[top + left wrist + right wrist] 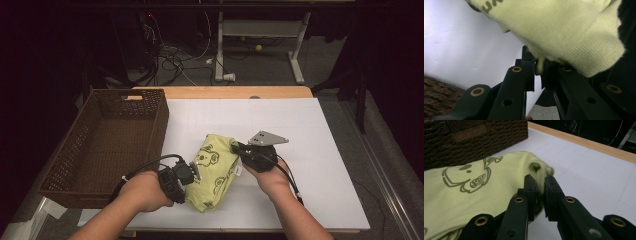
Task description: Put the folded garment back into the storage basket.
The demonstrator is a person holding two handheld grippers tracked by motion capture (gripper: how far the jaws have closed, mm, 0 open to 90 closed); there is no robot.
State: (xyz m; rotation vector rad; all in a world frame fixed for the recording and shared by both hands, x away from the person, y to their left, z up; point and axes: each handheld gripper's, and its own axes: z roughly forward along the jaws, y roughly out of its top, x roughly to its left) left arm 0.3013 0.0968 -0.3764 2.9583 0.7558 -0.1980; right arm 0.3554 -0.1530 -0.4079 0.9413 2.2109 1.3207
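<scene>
in the lower middle of the high view the left gripper (192, 172) pinches the near left edge of the folded yellow-green garment (216, 167), its fingers (529, 71) clamped narrow on a roll of fabric; the bundle lies a little below the frame's centre on the white tabletop (310, 150), just right of the brown wicker basket (75, 150); a little farther up, the right gripper (239, 148) nips the far right corner, its fingers (531, 187) closed tight on a small tuck of cloth; both holds look shallow, so i judge that a lift or swing toward the basket could let a corner slip free, and the fold could sag open between the two grips; the garment's long axis runs from the lower left to the upper right of the high view, the printed bear side facing up.
</scene>
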